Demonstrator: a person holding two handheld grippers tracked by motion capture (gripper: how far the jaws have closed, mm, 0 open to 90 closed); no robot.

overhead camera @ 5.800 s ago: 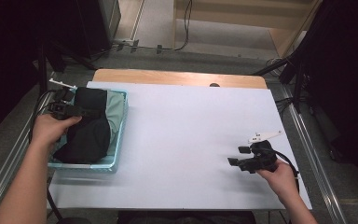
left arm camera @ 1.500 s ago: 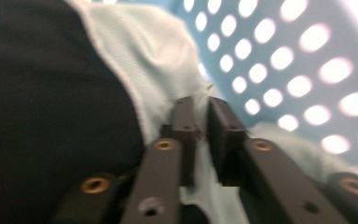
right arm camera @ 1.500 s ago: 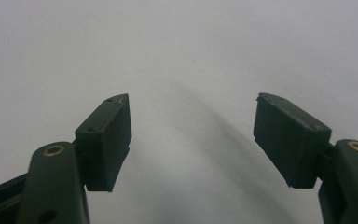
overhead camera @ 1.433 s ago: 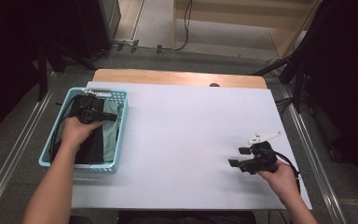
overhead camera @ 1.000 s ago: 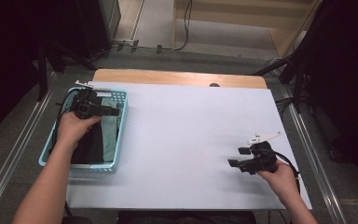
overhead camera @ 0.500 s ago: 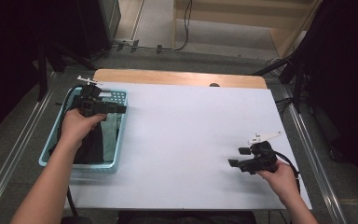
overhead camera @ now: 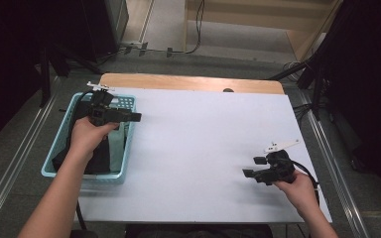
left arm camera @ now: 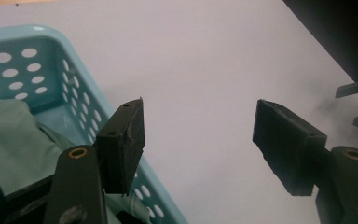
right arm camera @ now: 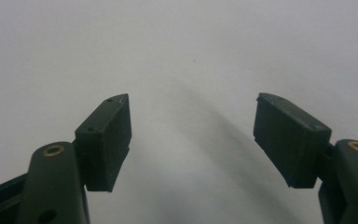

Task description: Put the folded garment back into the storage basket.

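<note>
A light blue perforated basket (overhead camera: 82, 178) stands at the table's left edge with a dark garment (overhead camera: 96, 159) lying in it. In the left gripper view its wall (left arm camera: 42, 60) curves round a pale green cloth (left arm camera: 14, 135). My left gripper (overhead camera: 135, 117) hovers over the basket's far right corner and points right across the table. Its jaws have just been opening, and it (left arm camera: 198, 140) is open with nothing between the pads. My right gripper (overhead camera: 253, 167) rests low at the near right of the table, pointing left. It (right arm camera: 193, 135) is open and holds nothing.
The white table (overhead camera: 203, 144) stretches between the two hands. A wooden strip (overhead camera: 188, 83) runs along its far edge. Metal rails (overhead camera: 10, 173) flank the table on the floor. The right gripper's fingertips (left arm camera: 354, 88) show far off in the left gripper view.
My left hand has risen out of the basket and moved to its far right corner, leaving the dark garment inside. The jaws stand wider apart. The right hand has kept still.
</note>
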